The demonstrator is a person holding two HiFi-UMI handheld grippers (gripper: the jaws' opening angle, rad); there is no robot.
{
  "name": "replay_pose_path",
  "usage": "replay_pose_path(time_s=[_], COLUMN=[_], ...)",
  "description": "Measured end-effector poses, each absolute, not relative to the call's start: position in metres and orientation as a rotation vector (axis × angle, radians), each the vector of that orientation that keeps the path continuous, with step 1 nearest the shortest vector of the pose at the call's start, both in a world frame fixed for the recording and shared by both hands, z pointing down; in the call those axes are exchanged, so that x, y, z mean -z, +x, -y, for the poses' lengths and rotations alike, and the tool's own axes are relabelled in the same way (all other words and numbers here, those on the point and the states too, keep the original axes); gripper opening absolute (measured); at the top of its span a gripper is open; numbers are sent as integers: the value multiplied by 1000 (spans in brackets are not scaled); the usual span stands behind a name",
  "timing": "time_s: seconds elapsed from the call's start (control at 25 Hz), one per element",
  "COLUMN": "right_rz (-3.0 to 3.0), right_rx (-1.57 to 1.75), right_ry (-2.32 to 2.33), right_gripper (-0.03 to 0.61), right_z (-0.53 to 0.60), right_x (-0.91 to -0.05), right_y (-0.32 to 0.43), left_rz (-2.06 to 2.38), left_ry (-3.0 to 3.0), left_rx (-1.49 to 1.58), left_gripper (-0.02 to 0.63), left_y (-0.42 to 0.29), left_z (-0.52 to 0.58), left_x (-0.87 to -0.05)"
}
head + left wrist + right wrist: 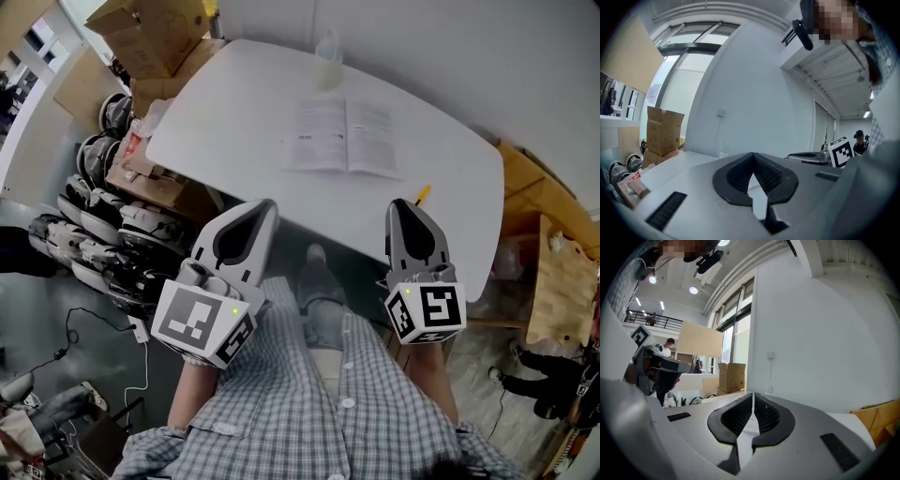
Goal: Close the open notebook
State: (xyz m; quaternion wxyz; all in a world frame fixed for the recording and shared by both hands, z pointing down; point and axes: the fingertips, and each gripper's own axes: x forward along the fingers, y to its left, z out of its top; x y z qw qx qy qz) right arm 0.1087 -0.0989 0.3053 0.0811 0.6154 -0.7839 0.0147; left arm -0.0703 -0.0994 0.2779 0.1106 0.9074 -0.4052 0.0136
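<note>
- Currently the notebook (345, 138) lies open and flat on the white table (234, 122), towards its far side. Both printed pages face up and the spine runs away from the person.
- A translucent bottle (328, 58) stands just beyond the notebook's left page, near the table's far edge.
- A small yellow pen (421, 195) lies at the near edge of the table, to the right and apart from the notebook.
- The left gripper (265, 206) is held in front of the person's checked shirt (309, 412). In the head view its tip reaches the table's near edge, well short of the notebook.
- In the left gripper view, the left gripper (753, 156) has its jaws brought together at the tips, with nothing between them.
- The right gripper (404, 203) is held level with the left one, and its tip overlaps the table's near edge close to the pen. It is apart from the notebook.
- In the right gripper view, the right gripper (753, 396) has its jaws pressed together along a thin seam and is empty.
- Neither gripper touches the notebook.
- Cardboard boxes (155, 33) are piled off the table's far left corner, and one open box (663, 129) shows in the left gripper view.
- The right gripper's marker cube (840, 151) also shows at the right of that view.
</note>
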Motion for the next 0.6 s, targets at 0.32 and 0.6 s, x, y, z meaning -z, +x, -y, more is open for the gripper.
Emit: replay_pose_path(time_s=[0.32,0.6], right_rz=[2312,2300], right_rx=[-121,-177], right_ry=[1849,1836], right_gripper=[28,29], right_z=[129,147], right_x=[-316,-329], right_y=[126,136], left_rz=[1191,1187], left_ry=[2647,2649], left_rx=[-43,-54], left_gripper=[6,6], left_y=[-62,-51], left_z=[128,149], left_x=[-279,-277])
